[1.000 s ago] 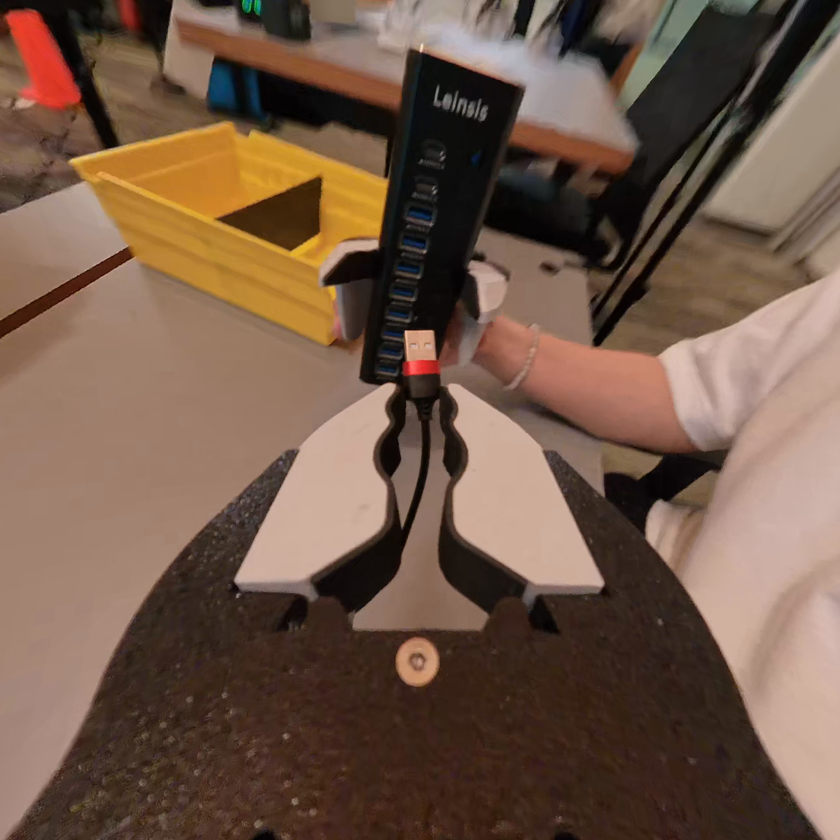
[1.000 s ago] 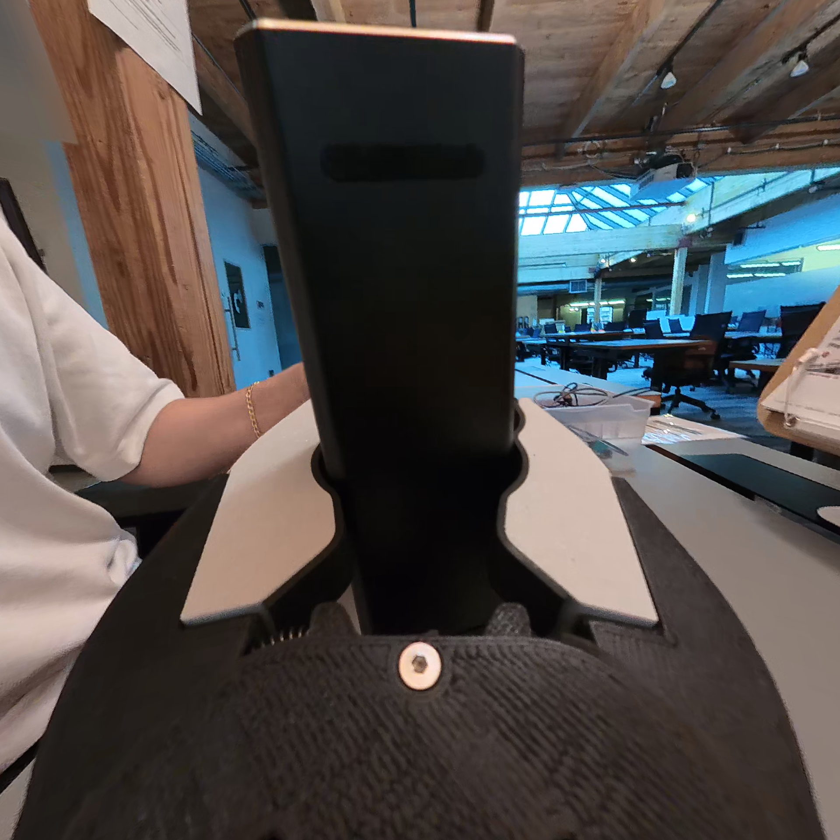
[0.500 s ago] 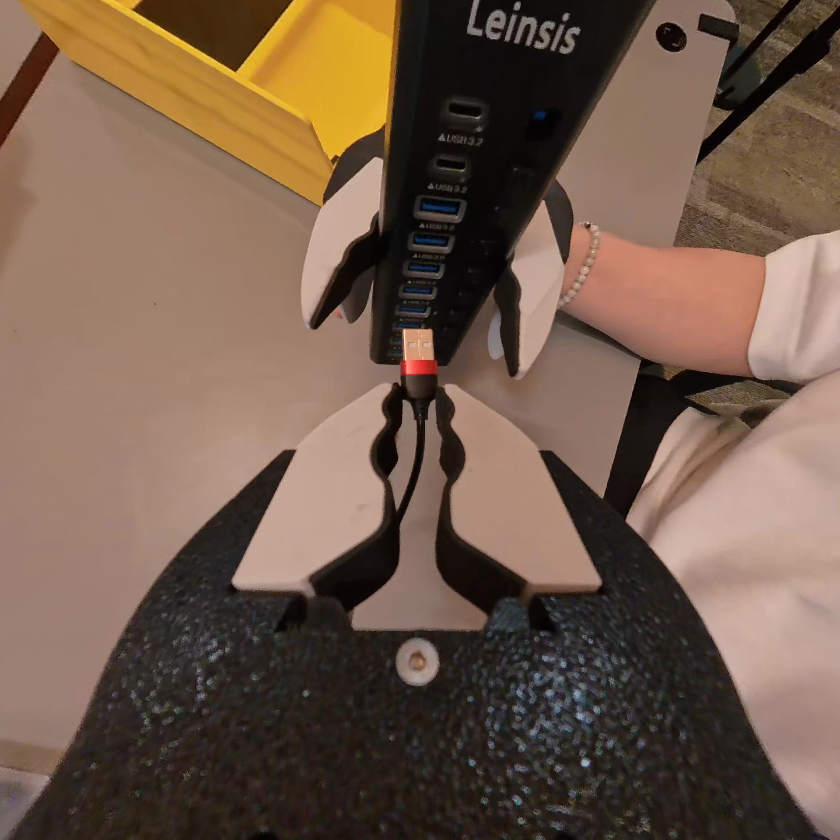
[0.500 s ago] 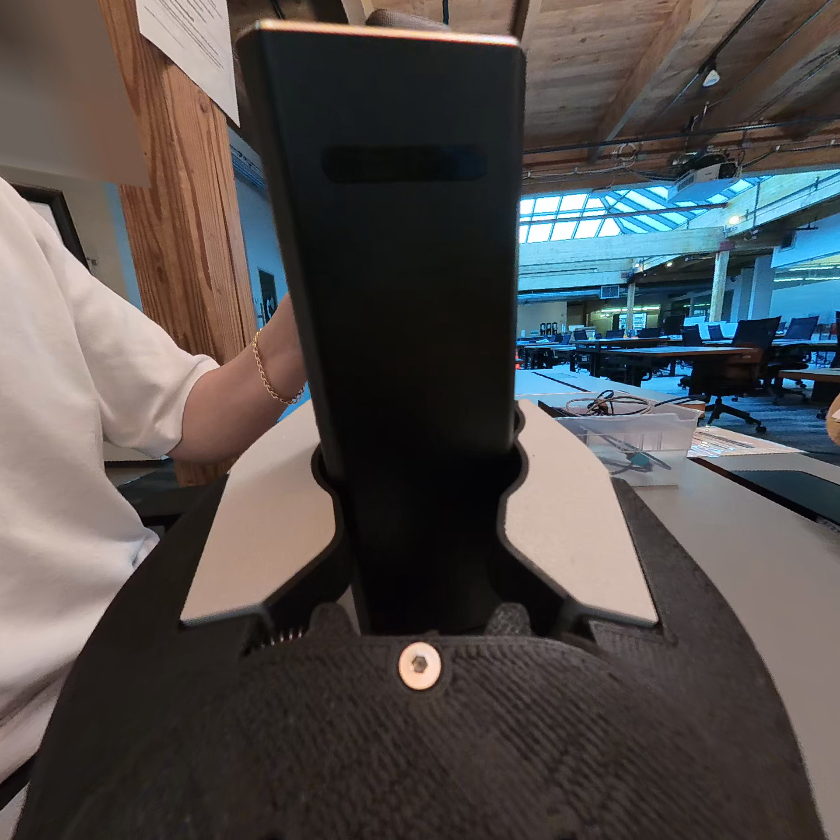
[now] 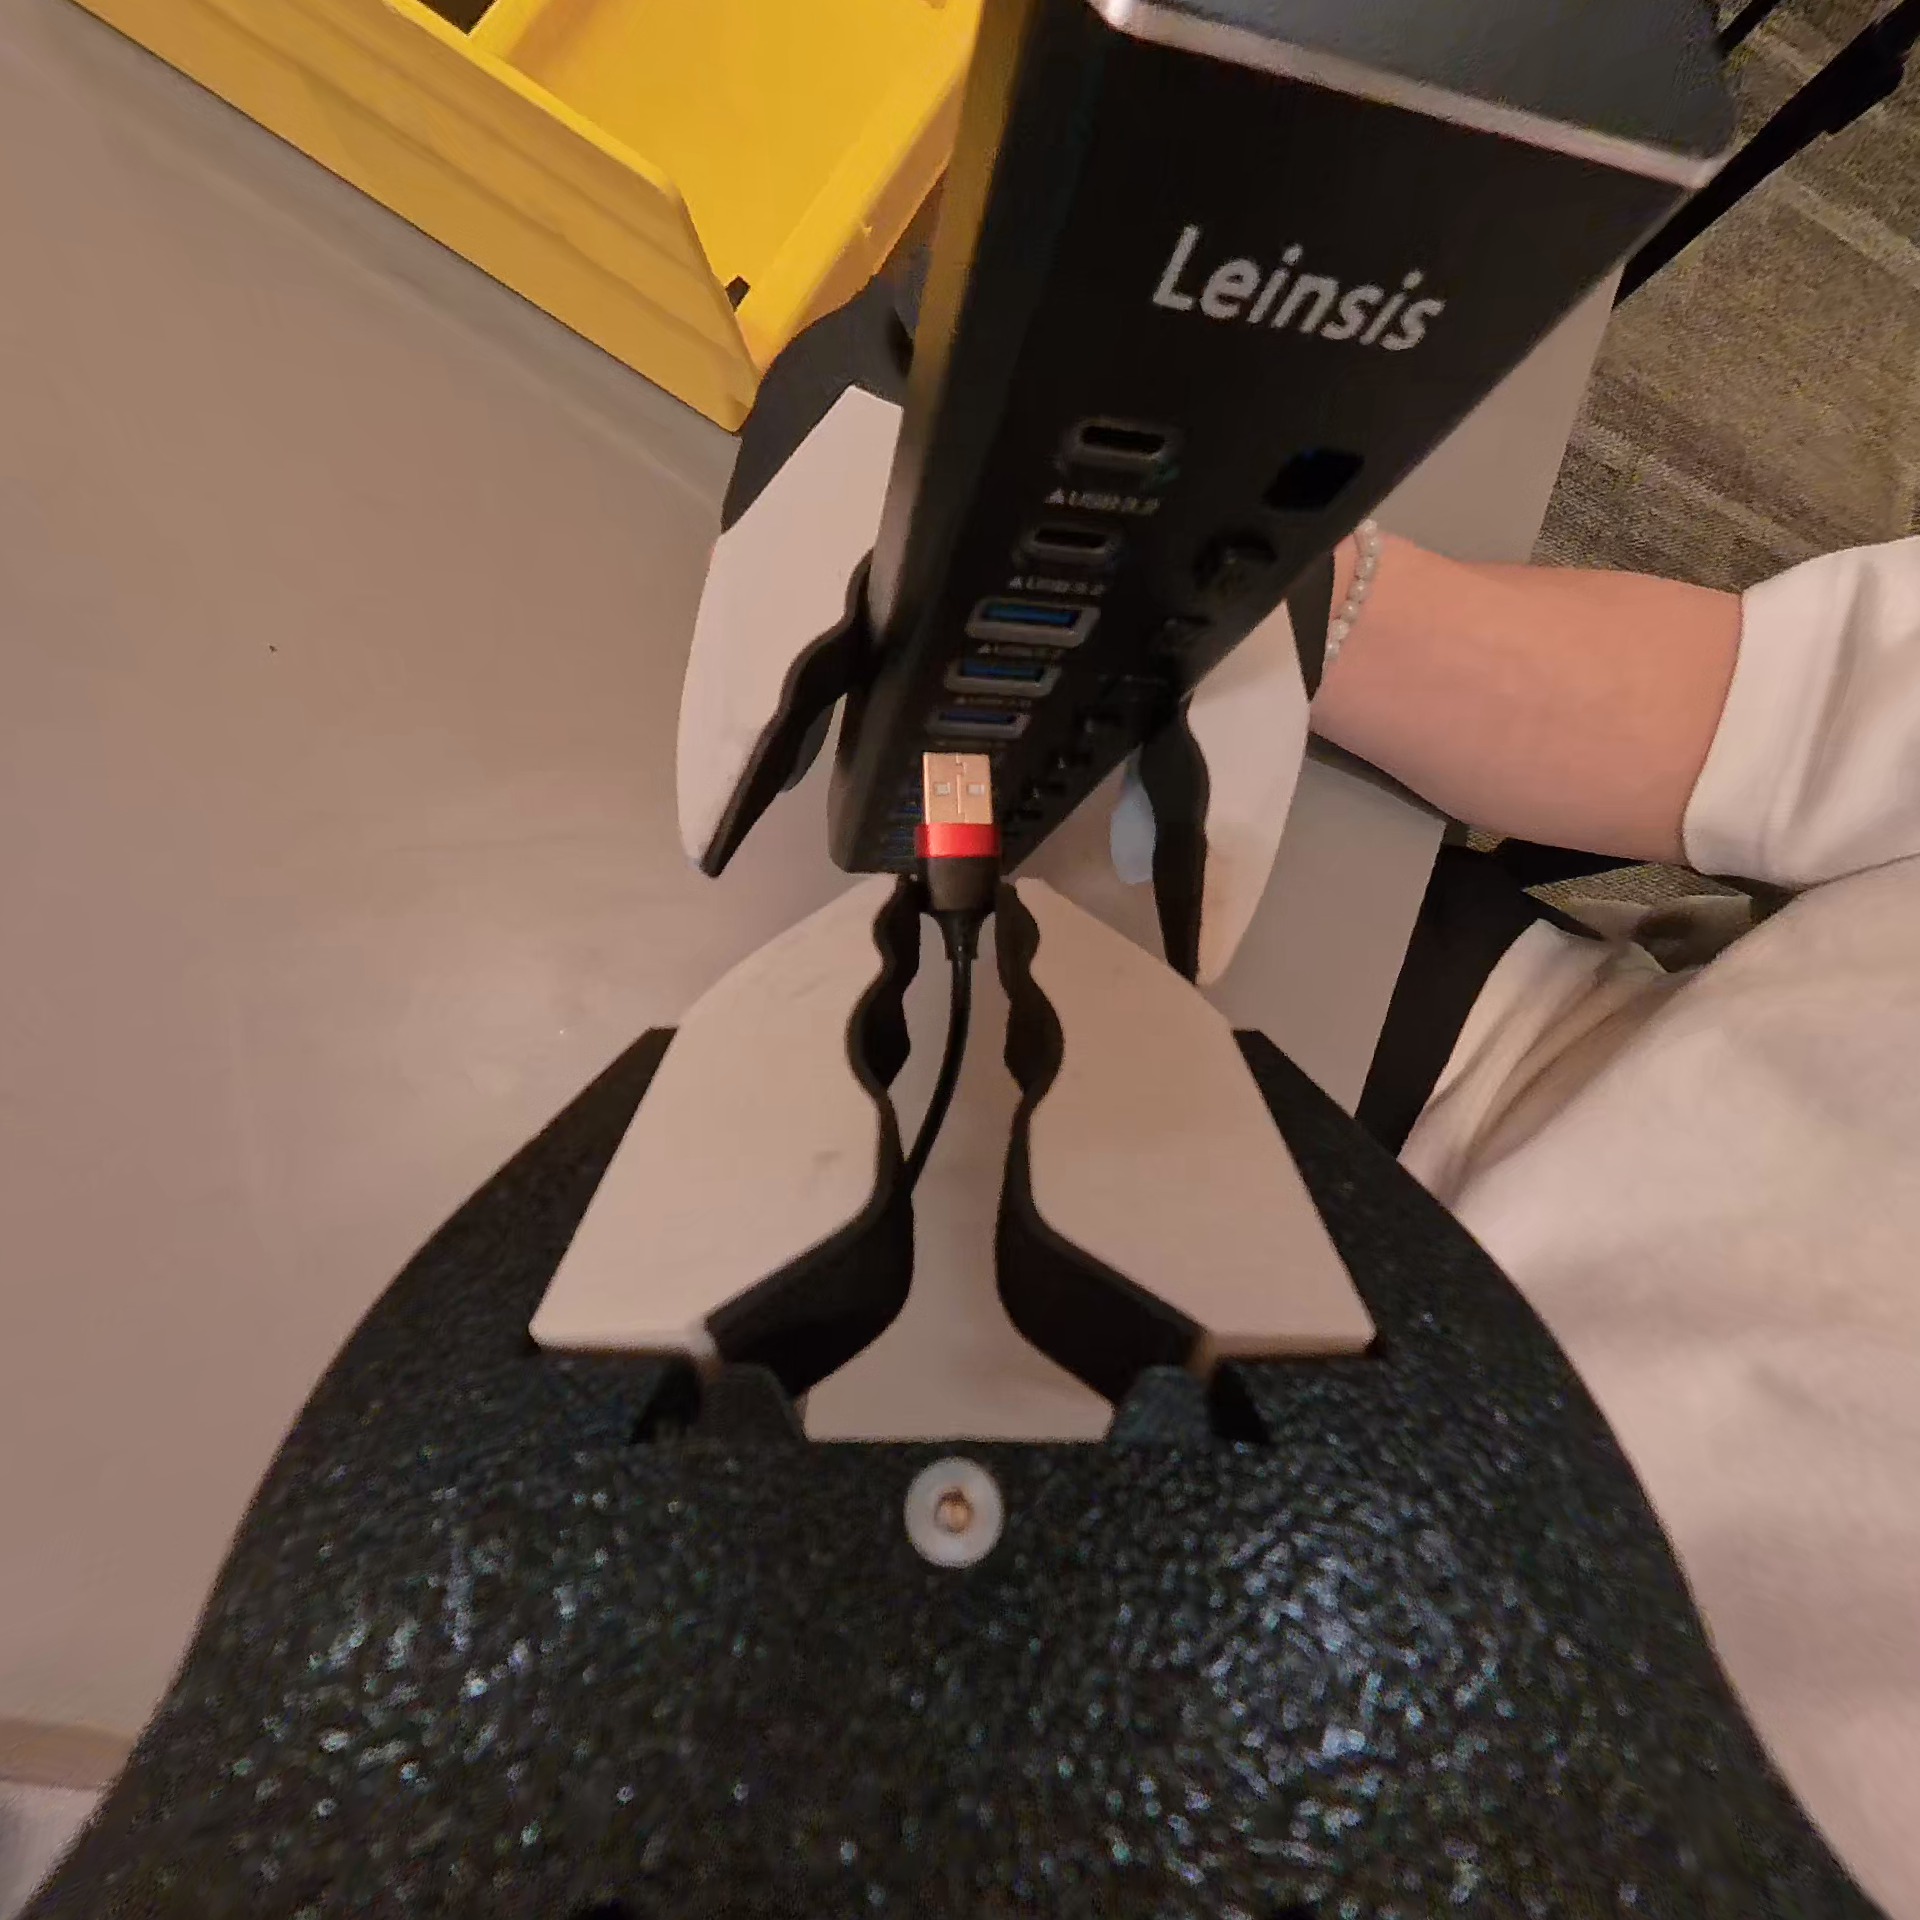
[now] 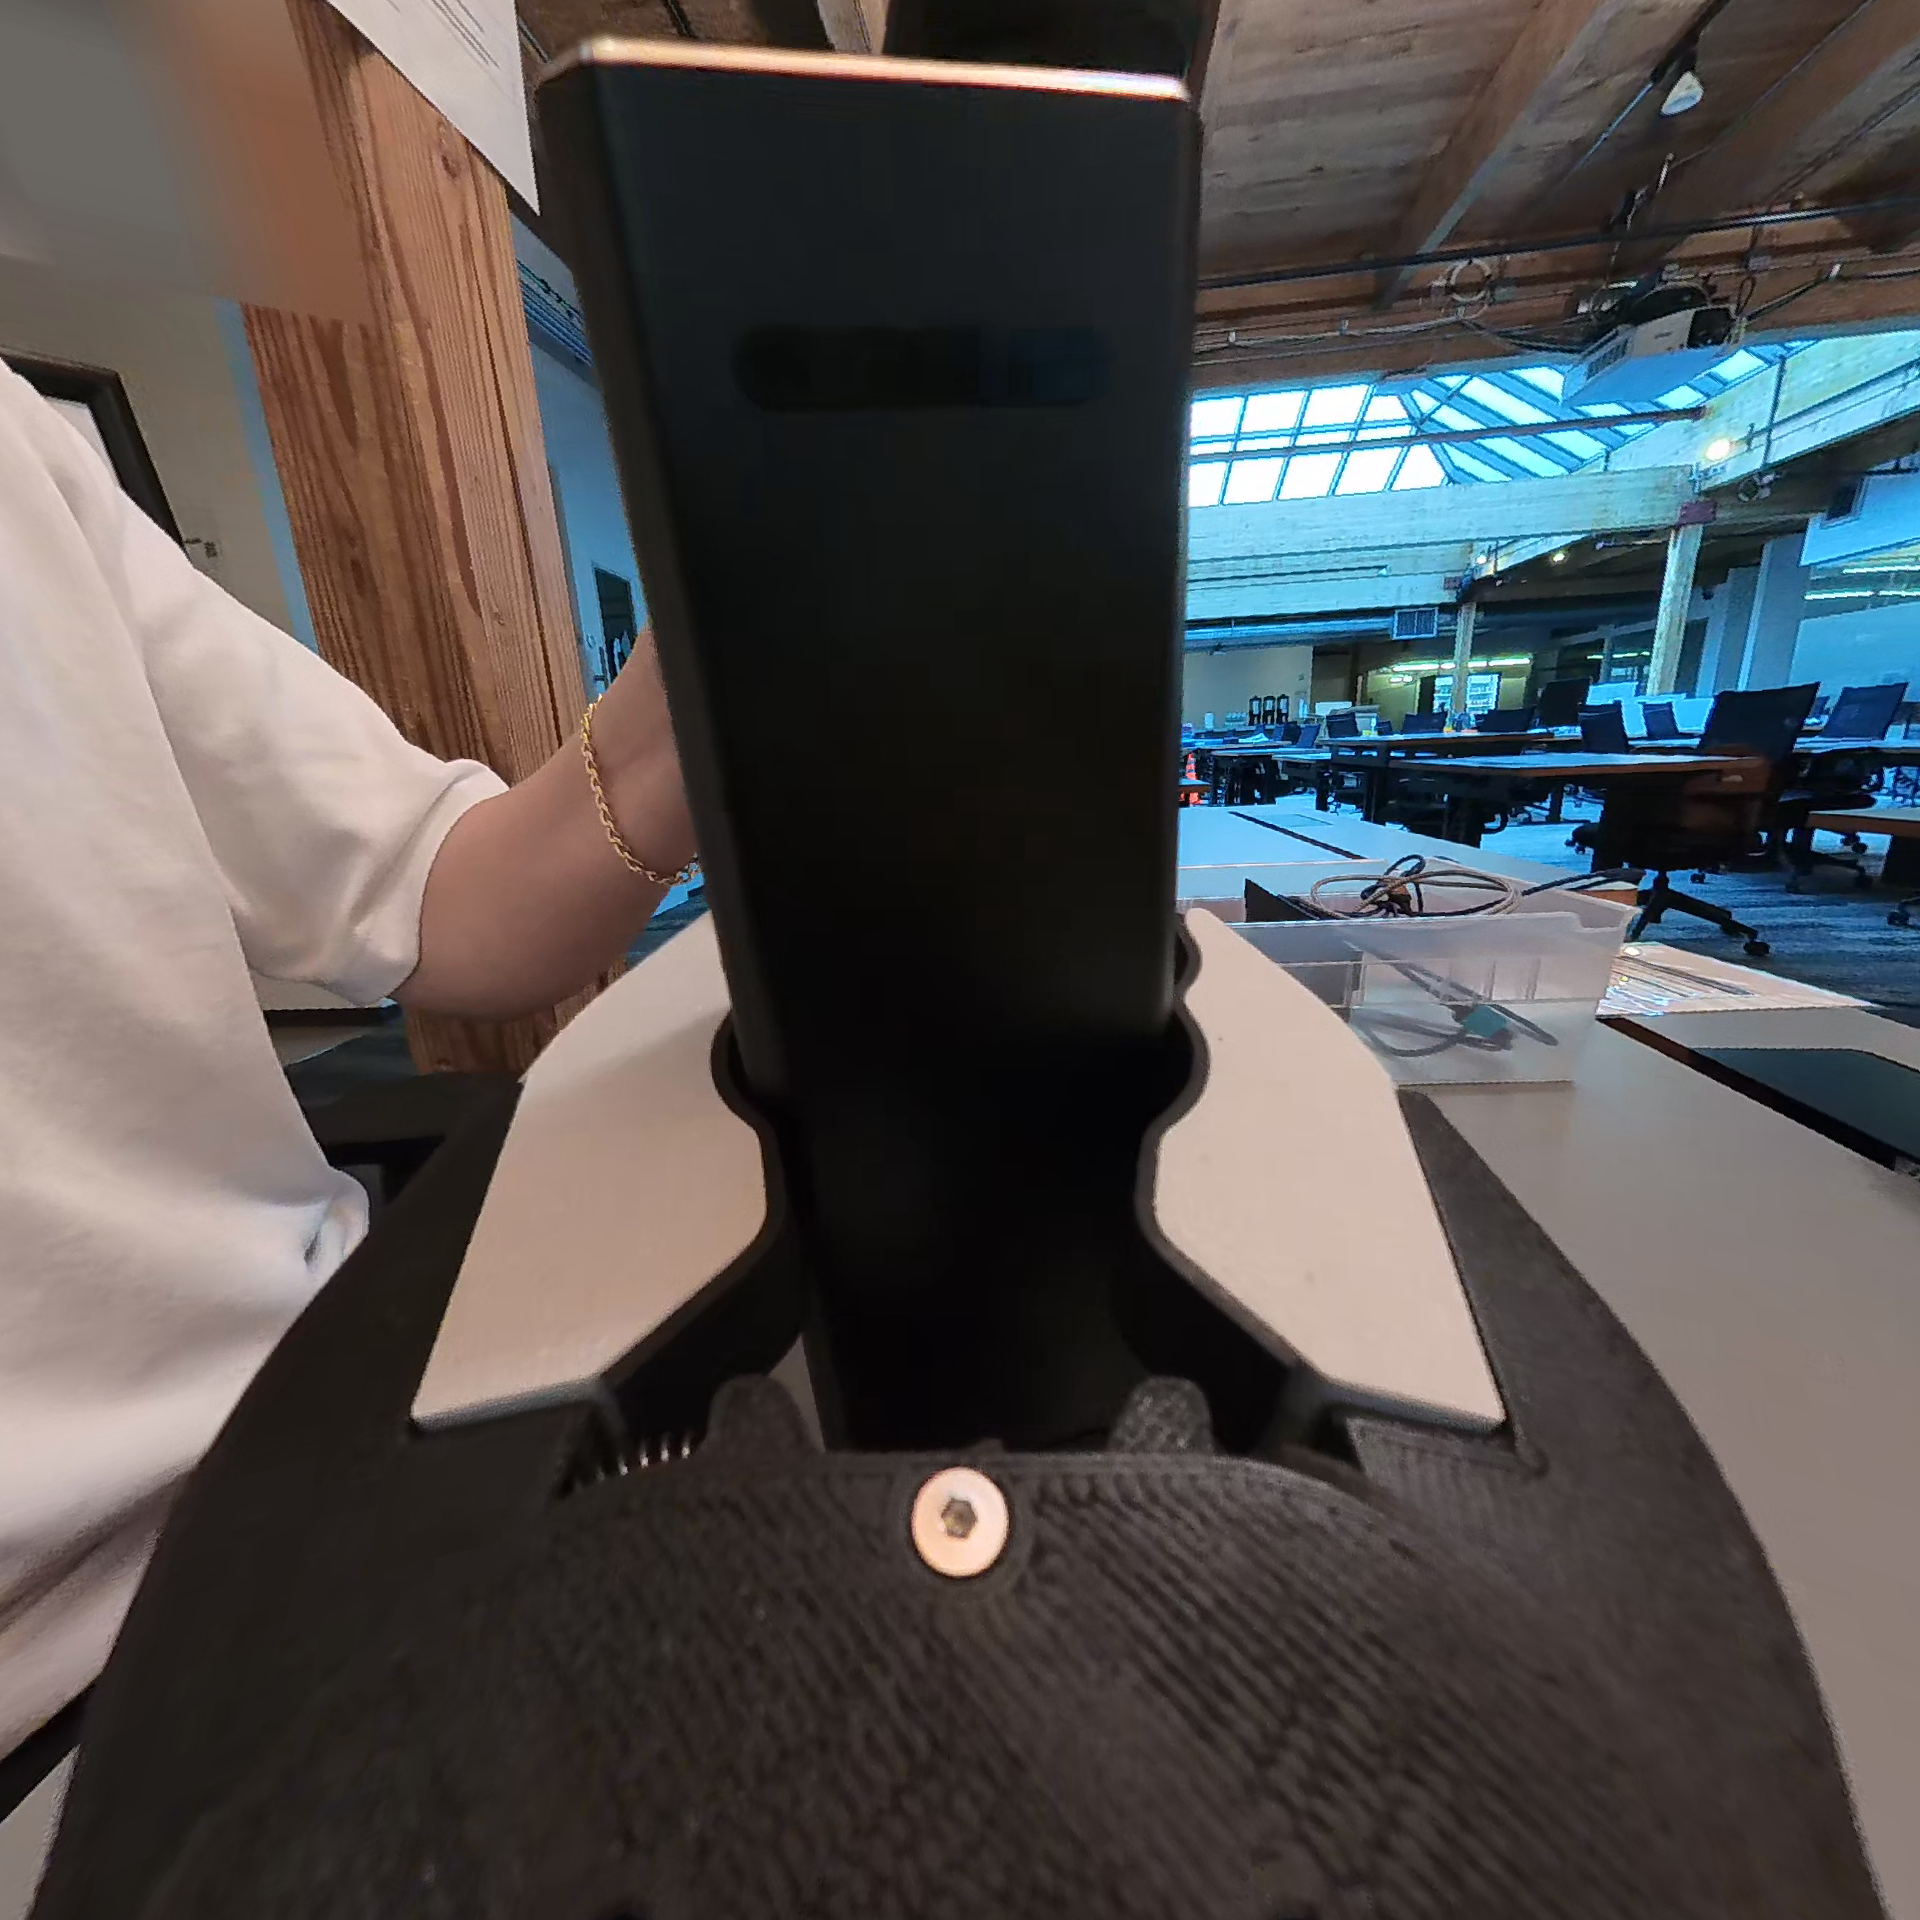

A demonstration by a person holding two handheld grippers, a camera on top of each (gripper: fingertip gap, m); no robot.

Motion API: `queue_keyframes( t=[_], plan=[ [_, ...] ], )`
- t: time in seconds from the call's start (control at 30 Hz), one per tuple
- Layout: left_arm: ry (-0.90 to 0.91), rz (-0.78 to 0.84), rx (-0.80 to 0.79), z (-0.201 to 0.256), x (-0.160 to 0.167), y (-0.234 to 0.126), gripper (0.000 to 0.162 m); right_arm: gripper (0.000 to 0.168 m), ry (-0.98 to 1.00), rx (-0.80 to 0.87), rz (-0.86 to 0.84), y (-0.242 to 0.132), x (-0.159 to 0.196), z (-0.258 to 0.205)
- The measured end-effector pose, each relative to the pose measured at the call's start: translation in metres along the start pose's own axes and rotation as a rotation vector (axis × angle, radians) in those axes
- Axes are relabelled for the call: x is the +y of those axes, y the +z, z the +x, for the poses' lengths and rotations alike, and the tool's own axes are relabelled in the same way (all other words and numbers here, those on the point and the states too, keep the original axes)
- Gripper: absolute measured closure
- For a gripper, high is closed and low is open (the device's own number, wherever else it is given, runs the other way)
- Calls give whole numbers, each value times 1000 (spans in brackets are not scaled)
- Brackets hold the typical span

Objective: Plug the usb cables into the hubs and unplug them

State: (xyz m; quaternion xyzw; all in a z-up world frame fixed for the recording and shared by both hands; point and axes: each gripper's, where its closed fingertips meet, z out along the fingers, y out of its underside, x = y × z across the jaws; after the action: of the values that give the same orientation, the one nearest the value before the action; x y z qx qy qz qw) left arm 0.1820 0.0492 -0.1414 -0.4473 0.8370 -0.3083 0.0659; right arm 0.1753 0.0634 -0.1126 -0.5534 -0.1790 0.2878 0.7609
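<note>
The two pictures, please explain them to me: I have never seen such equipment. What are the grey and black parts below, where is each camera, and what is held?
There is no robot here. A person holds one hand-held tool in each hand, and each tool carries a camera looking forward along its two grey fingers.

The left wrist view shows the left tool shut on a USB cable; its gold plug with a red collar points at the ports, not yet inserted.

The right wrist view shows the right tool shut on a black USB hub, seen from its plain back. The left view shows the hub's port side.

On the grey table stands a yellow bin. Farther away is a clear box holding cables.
</note>
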Motion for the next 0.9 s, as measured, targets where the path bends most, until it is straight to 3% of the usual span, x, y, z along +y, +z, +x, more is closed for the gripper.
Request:
queue_keyframes(
  t=[0.23, 0.4, 0.6, 0.9],
  plan=[
    [81, 47, -51, -2, -9, -1, 148, 94, 18, 27, 15, -2, -2, 4],
    [210, 211, -148, -7, -17, 5, 148, 94, 55, 59, 51, -7, -6, 11],
    [255, 519, -211, -9, -32, -5, 149, 92, 139, 65, 132, -6, -13, 17],
    [309, 456, -308, -16, -23, 3, 149, 94, 117, 108, 97, -5, -8, 21]
  ],
)
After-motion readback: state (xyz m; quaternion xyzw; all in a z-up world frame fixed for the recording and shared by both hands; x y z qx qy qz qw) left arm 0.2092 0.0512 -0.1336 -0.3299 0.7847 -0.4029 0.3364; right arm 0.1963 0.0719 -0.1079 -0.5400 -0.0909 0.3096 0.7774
